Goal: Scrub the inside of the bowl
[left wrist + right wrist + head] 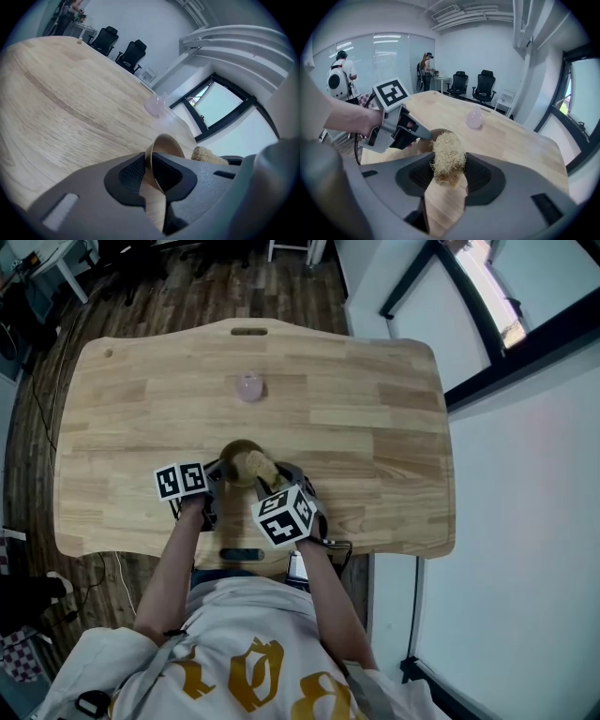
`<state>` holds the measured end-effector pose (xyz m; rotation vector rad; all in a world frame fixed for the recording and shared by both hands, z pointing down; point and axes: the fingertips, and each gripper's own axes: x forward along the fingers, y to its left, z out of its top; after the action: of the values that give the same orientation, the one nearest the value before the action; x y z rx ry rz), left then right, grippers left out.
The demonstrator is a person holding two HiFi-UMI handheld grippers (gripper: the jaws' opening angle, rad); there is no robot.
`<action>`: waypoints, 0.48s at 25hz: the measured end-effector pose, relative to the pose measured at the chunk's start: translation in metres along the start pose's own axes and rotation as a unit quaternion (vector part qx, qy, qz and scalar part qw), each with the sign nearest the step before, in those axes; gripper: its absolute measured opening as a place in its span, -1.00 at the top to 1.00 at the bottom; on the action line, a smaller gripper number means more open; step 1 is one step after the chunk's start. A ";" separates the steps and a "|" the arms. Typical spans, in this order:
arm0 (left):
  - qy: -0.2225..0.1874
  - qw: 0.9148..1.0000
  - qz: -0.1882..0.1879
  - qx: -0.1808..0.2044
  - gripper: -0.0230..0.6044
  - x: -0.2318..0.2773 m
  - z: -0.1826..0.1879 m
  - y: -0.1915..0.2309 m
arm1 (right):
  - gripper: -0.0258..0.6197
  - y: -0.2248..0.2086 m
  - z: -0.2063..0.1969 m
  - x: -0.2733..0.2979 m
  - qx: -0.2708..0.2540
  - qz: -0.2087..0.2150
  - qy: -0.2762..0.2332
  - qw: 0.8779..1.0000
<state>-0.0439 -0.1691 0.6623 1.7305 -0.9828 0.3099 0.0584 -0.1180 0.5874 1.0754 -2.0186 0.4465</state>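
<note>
Head view: a pale wooden table (pixel 375 427) stands on a dark plank floor (pixel 187 287). The bowl (pixel 231 454) sits near the table's front edge between the left gripper (pixel 217 479) and right gripper (pixel 274 482), and a scrubber (pixel 259 467) covers much of its inside.

Left gripper view: narrow jaws pinch the bowl's rim, with a window (pixel 218 101) beyond.

Right gripper view: the jaws clamp the scrubber, which hides most of the bowl. Office chairs (pixel 458 84) stand behind.
</note>
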 end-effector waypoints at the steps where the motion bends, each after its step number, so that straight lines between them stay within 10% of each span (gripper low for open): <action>1: 0.001 1.000 -0.001 0.000 0.78 0.003 0.000 0.000 | 0.38 0.000 0.000 -0.002 0.010 0.003 -0.003 1.000; 7: -0.007 1.000 -0.009 0.004 0.71 0.007 0.000 -0.007 | 0.38 -0.009 0.004 -0.005 0.044 -0.007 -0.021 0.999; 12: -0.033 0.995 0.052 0.084 0.53 -0.018 0.010 0.003 | 0.38 -0.020 0.017 -0.018 0.101 -0.024 -0.080 0.991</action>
<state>-0.0601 -0.1696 0.6492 1.8547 -1.1244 0.4160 0.0724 -0.1301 0.5619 1.3170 -2.1163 0.5639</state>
